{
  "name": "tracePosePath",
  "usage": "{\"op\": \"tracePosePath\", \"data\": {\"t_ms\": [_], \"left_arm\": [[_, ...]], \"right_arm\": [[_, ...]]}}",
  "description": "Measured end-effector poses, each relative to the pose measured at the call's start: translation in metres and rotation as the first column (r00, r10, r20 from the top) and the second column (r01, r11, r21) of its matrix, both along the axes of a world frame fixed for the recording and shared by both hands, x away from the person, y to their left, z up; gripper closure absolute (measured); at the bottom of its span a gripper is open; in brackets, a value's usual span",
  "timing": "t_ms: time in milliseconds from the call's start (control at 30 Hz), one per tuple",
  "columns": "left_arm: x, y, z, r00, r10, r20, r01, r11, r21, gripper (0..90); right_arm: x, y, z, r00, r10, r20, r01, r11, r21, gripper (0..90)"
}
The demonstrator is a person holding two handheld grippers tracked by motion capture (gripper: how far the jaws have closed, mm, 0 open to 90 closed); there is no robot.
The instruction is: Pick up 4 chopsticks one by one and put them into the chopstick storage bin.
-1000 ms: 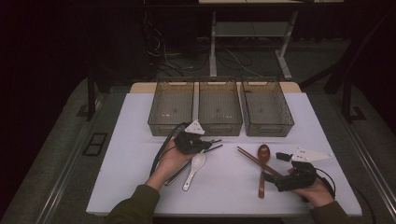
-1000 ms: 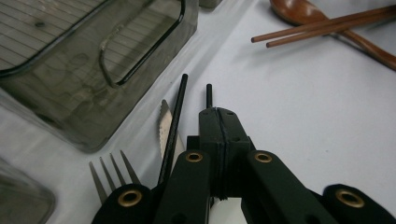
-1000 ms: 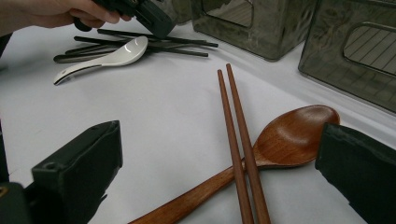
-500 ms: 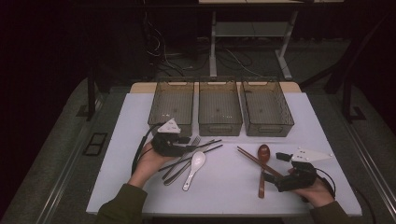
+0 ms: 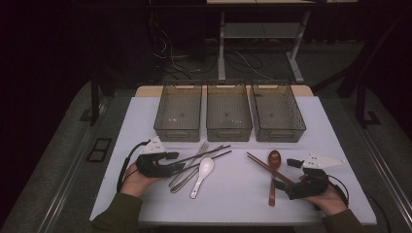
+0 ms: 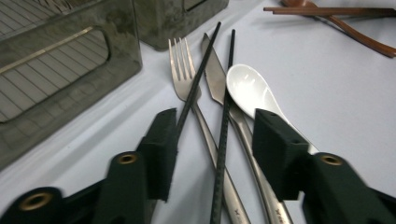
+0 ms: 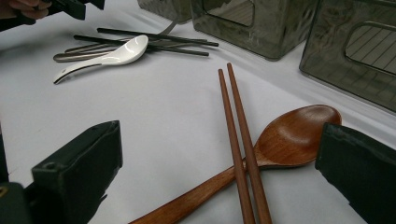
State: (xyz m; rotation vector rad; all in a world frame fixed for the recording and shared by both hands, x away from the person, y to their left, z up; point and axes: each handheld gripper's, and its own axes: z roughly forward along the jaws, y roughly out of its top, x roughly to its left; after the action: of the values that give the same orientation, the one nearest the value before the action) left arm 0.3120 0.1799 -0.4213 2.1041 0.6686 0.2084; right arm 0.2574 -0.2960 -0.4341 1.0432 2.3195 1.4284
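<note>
1. While the left gripper (image 6: 212,154) hovered low over the cutlery pile, its jaws had just been opening, black chopsticks (image 6: 223,126) between the pads, unpressed.
2. Chopsticks lay across fork (image 6: 183,63) and knife (image 6: 212,77), beside white spoon (image 6: 247,91); thin, stiff, light, likely slippery.
3. Best pinched mid-length, both together.
4. Right gripper (image 7: 219,163) stood open over wooden chopsticks (image 7: 238,140).

A lab-like recording room; white table (image 5: 243,194) on dark floor, loose cables (image 5: 170,53) behind.
</note>
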Motion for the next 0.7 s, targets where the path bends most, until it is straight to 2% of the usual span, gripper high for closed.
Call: {"op": "tracePosePath", "data": {"t_ms": [67, 233, 433, 700], "left_arm": [[0.0, -0.003, 0.0, 0.9999, -0.009, 0.011, 0.009, 1.0, 0.001, 55.0], [0.003, -0.012, -0.005, 0.9993, -0.036, 0.008, 0.035, 0.999, 0.029, 63.3], [0.012, -0.029, -0.01, 0.9971, -0.075, 0.007, 0.075, 0.9964, 0.04, 70.8], [0.019, -0.047, -0.018, 0.9939, -0.11, -0.006, 0.11, 0.9893, 0.095, 77.1]], "right_arm": [[0.0, 0.0, 0.0, 1.0, 0.003, -0.001, -0.003, 1.0, -0.003, 0.3], [0.0, 0.0, 0.0, 1.0, 0.003, -0.001, -0.003, 1.0, -0.002, 0.3], [0.0, 0.001, 0.0, 1.0, 0.005, 0.0, -0.005, 1.0, -0.004, 0.3], [0.001, 0.0, 0.0, 1.0, 0.004, -0.001, -0.004, 1.0, -0.002, 0.3]]}}
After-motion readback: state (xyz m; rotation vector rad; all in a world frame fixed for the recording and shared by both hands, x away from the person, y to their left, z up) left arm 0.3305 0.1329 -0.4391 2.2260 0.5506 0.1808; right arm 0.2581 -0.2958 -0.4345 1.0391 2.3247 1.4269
